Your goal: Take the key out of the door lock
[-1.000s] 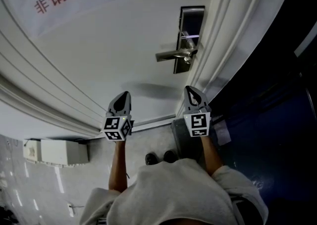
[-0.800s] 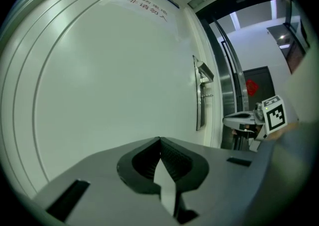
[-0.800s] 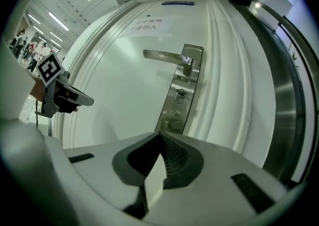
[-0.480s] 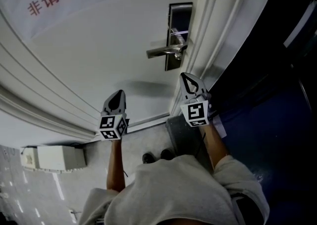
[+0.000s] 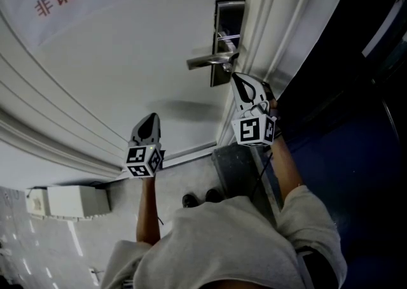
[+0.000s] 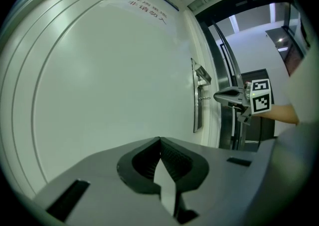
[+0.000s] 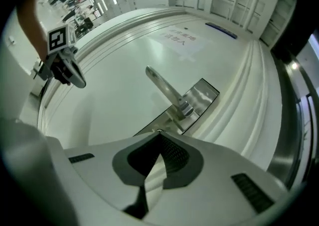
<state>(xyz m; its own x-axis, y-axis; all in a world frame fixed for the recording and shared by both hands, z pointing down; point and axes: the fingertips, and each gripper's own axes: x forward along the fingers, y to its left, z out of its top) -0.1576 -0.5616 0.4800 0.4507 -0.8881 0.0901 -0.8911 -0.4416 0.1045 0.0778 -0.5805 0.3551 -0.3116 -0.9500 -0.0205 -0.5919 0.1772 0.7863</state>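
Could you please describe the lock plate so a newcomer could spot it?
On the white door, near its right edge, sits a tall metal lock plate, just beyond the right gripper. It is the only shiny fitting, with a lever handle pointing left.

The right gripper [image 7: 159, 135] at lower centre, jaws together, tips just below the lock plate [image 7: 199, 98]; handle [image 7: 162, 86] points to upper left

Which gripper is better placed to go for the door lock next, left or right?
Right. The right gripper's closed tips sit just below the door handle at the lock plate; the left gripper hangs lower, well left of it.
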